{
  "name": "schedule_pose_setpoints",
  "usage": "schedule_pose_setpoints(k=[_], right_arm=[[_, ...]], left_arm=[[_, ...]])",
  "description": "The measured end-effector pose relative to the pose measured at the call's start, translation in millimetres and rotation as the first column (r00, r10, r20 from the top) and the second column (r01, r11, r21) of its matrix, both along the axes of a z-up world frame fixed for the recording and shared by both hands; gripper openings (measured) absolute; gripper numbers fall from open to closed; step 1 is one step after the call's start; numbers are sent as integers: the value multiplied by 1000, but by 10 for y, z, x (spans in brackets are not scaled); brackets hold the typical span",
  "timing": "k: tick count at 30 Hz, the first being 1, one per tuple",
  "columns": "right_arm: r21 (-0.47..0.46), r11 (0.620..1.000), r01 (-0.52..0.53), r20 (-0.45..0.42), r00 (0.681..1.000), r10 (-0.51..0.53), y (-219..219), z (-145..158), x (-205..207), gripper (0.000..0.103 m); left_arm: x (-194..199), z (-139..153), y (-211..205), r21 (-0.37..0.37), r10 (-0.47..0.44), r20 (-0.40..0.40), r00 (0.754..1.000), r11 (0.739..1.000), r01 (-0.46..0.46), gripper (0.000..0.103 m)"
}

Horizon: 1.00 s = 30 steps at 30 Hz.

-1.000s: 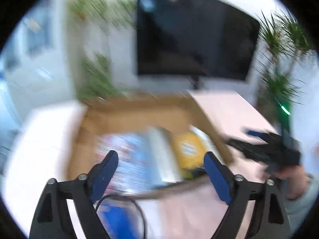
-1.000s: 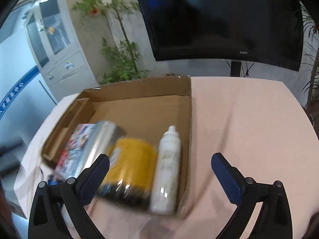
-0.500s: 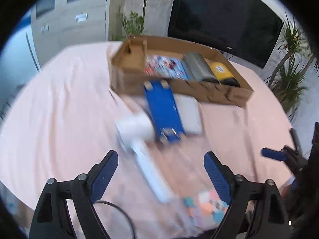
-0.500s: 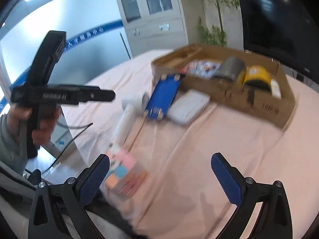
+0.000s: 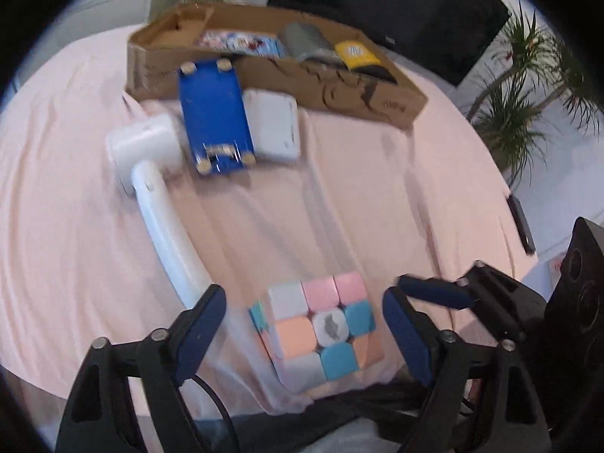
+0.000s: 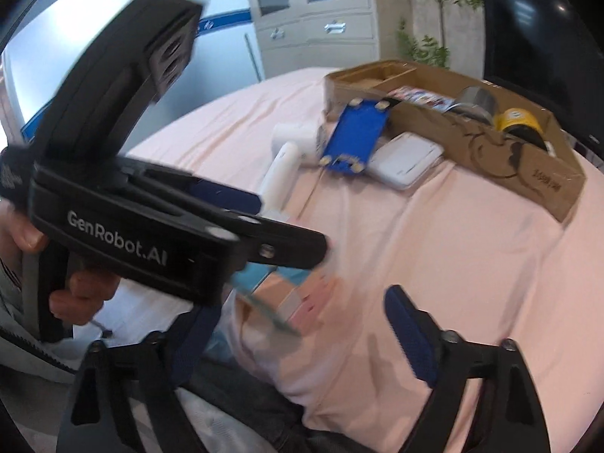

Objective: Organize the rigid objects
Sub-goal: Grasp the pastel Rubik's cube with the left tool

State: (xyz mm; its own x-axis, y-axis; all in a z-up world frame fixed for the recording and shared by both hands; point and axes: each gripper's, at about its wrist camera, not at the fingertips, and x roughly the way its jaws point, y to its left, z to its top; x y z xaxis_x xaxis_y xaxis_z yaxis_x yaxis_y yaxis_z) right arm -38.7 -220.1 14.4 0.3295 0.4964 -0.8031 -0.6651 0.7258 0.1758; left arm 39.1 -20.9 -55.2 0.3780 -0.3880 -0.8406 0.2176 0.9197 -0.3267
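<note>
A pastel puzzle cube (image 5: 319, 330) lies at the near table edge, between the spread fingers of my open left gripper (image 5: 305, 328); contact is not visible. My open, empty right gripper (image 6: 302, 324) is beside it; its fingers also show in the left wrist view (image 5: 434, 288). The cube (image 6: 298, 302) is partly hidden behind the left gripper's body (image 6: 124, 222). Farther off lie a white hair dryer (image 5: 151, 166), a blue flat device (image 5: 213, 113) and a white box (image 5: 273, 128), in front of a cardboard box (image 5: 358, 90).
The cardboard box holds a colourful pack (image 5: 238, 41), a grey can (image 5: 305, 39) and a yellow tin (image 5: 355, 53). A pink cloth (image 5: 377, 188) covers the round table. A black TV (image 5: 396, 11), plants (image 5: 528, 87) and a cabinet (image 6: 321, 11) stand behind.
Both grippers have pulled back from the cardboard box toward the near table edge. The left gripper has dropped around the puzzle cube. The right gripper has come close beside it.
</note>
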Motion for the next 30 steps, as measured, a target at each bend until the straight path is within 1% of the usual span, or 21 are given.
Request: schedule_pose_setpoints(k=[1, 3, 4, 7, 9, 11, 14, 17, 18, 20, 21, 24, 26, 27, 28, 30], right_arm=[[-12, 1000, -14, -2, 1000, 14, 38, -28, -15, 66], [-51, 997, -52, -12, 999, 52, 137, -134, -37, 56], [-69, 995, -67, -17, 998, 66, 184, -188, -42, 52], [-88, 994, -67, -19, 998, 65, 240, -271, -12, 47], [-81, 996, -48, -16, 999, 46, 221, -293, 50, 43], [-69, 997, -28, -26, 999, 27, 180, -306, 116, 42], [-54, 998, 19, -31, 999, -20, 77, -309, 215, 42], [-49, 995, 87, -1, 996, -88, -96, -255, 363, 42], [-45, 994, 103, 6, 995, -103, -148, -237, 408, 42], [-31, 990, 140, 13, 990, -139, -280, -212, 535, 42], [-30, 989, 147, 12, 989, -147, -318, -222, 583, 42], [-68, 985, 159, 19, 987, -158, -374, -309, 701, 42], [-64, 985, 158, 15, 987, -158, -384, -329, 733, 43], [-56, 986, 155, 12, 988, -155, -377, -336, 743, 44], [-55, 986, 155, 14, 988, -154, -366, -347, 751, 51], [-63, 987, 148, 12, 989, -148, -297, -404, 792, 57]], left_arm=[[-12, -29, -6, -10, -3, -15, 1000, 1000, 3, 73], [-15, -68, 5, -60, -3, -44, 999, 998, 1, 67], [-11, -79, 14, -71, 6, -50, 999, 997, -9, 67], [14, -83, -18, -58, 11, -49, 999, 998, -14, 66], [49, -77, -57, -48, 16, -42, 999, 999, -18, 66], [91, -57, -129, -35, 7, -33, 999, 999, -8, 66], [206, -27, -257, -37, -12, -23, 1000, 999, 11, 66], [357, 78, -416, -64, -33, 15, 999, 997, 34, 62], [415, 129, -485, -76, -47, 38, 998, 996, 50, 62], [512, 165, -572, -94, -65, 52, 997, 993, 69, 62], [557, 150, -600, -101, -70, 42, 997, 992, 74, 62], [625, 4, -569, -118, -65, -37, 997, 991, 60, 62], [596, -82, -452, -125, -40, -67, 997, 992, 32, 62], [580, -113, -379, -144, -27, -78, 997, 989, 16, 62], [572, -147, -285, -178, -9, -93, 996, 984, -7, 62], [592, -191, -210, -226, -2, -109, 994, 974, -23, 62]])
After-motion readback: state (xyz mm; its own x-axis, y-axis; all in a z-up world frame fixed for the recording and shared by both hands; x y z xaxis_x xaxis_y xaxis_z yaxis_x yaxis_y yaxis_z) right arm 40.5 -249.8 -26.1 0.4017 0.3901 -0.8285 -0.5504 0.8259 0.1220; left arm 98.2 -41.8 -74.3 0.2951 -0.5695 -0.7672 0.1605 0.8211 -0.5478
